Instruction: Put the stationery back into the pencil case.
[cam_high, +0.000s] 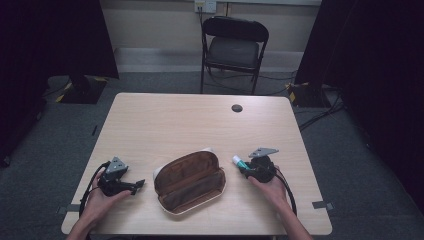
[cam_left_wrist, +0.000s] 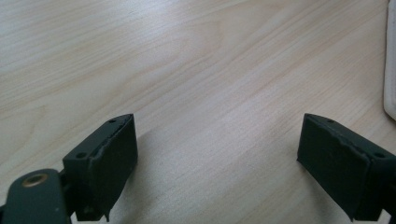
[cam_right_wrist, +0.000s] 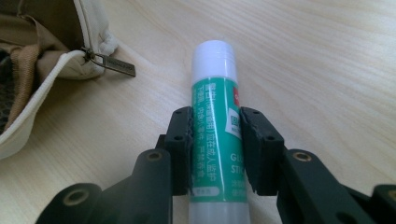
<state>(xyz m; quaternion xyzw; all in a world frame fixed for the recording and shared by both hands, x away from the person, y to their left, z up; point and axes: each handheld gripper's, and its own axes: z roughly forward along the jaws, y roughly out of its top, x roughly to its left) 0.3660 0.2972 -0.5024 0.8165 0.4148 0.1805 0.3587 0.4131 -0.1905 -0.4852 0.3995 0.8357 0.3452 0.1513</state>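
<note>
- Glue stick: clamped mid-barrel in your right tongs, low over the counter, just right of the open pencil case.
- Risk: the smooth barrel may slip or swivel; the cap could snag the case's rim or zipper pull.
- Left tongs: apart, empty.
- The right gripper view shows the grip and label; the high view shows the case's open interior.

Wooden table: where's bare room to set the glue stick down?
Free: the far half of the light wooden table, up to the small dark round grommet. Crowded: the near strip, with the left gripper, open brown-lined pencil case and right gripper.
</note>
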